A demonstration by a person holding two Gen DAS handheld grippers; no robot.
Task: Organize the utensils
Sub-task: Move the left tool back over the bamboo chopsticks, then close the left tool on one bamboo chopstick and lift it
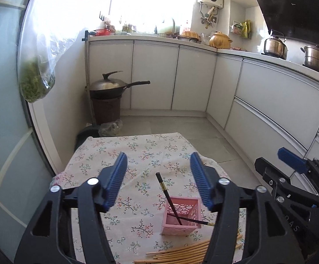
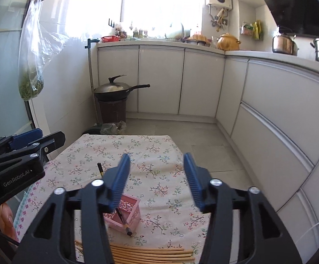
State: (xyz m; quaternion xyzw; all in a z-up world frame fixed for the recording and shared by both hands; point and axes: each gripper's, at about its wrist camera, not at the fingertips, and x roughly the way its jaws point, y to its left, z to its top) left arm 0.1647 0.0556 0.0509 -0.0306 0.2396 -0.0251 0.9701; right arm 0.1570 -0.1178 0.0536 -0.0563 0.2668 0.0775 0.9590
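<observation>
Both claws stand wide and hold nothing: the left claw (image 1: 158, 180) and the right claw (image 2: 157, 181) hang above the bench (image 1: 106, 154). The pink basket (image 1: 181, 217) stands near the middle, with two dark chopsticks (image 1: 168, 198) leaning inside. The wooden chopsticks (image 2: 150, 254) lie at the near edge.

Bamboo chopsticks (image 1: 181, 253) cut off by bottom edge and partly behind left gripper (image 1: 158, 178) arms. Right finger (image 2: 117, 180) hides part of pink basket (image 2: 129, 211) and black chopstick (image 2: 99, 169). Windowsill items too small, washed out.
</observation>
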